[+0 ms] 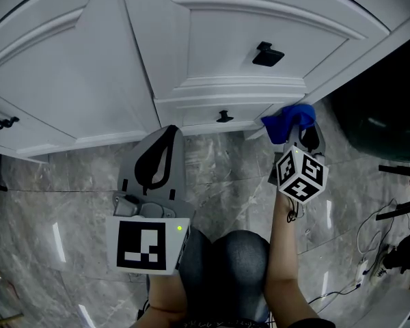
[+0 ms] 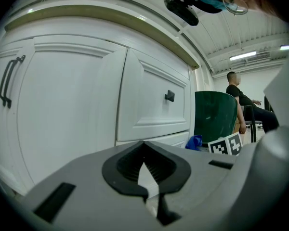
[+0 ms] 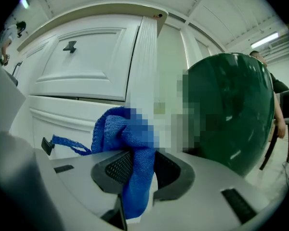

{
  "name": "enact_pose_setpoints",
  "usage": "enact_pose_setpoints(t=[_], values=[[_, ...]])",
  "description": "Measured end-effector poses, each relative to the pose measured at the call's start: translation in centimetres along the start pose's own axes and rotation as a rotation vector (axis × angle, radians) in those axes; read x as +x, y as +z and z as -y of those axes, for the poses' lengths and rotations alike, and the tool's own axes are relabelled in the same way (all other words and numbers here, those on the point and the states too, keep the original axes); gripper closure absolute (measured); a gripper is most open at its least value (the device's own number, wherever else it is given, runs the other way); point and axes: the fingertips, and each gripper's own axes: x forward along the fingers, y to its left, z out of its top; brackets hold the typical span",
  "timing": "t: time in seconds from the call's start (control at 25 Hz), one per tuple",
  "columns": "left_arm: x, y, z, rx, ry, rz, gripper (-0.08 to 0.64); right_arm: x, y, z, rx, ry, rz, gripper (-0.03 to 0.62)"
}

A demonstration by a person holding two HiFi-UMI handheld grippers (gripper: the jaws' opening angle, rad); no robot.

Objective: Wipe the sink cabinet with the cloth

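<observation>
beside the cabinet: floor, tub, cables, a sitter
a grey veined marble-tile floor [image 1: 48, 203] spreads below the right gripper [image 3: 139, 170]; a dark green glossy rounded tub [image 3: 226, 109] stands just to its right; thin black cables [image 1: 369, 248] lie further right; a seated person in a dark top [image 2: 238, 93] is beyond the tub.

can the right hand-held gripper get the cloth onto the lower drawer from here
Probably yes: the right hand-held gripper, shut on the blue cloth, is beside the lower drawer with nothing between.
</observation>
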Motion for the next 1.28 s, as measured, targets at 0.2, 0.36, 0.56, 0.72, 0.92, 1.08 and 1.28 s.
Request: enact_pose_setpoints(t=[0.2,0.36,0.56,0.72,0.92,1.08,1.28], values=[[-0.1,0.1,-0.5,0.006,0.017,0.0,0.56,-0.7,-0.5,-0.7,-0.015,0.027,0.007,0.477],[-0.7,0.1,-1.3,0.043,0.022,0.001,0.56,-2.5,-3.3,-5.7,0.005,0.212,-0.033,0.477],[-1.5,0.5,-2.1,0.035,0.037,0.013,0.56,-4.4,-7.0,-14.4,-0.087,0.493,-0.107,0.477],[-2.4,0.9,-2.9,0.027,0.046,0.026,0.56,-5.6,-5.6,-20.3,-0.115,0.658,-0.071,0.477],[-3.6,1.3,-3.8,0.004,0.055,0.044,0.56,-7.1,-5.0,-26.3,-0.221,0.802,-0.023,0.477],[-4.1,1.4,-4.2,-0.008,0.048,0.049,0.56,-7.2,-5.2,-29.0,-0.254,0.824,0.006,0.477],[-3.9,-0.3,-5.0,-0.001,0.051,-0.023,0.56,-6.2,-4.8,-29.6,-0.198,0.786,0.038,0.477]])
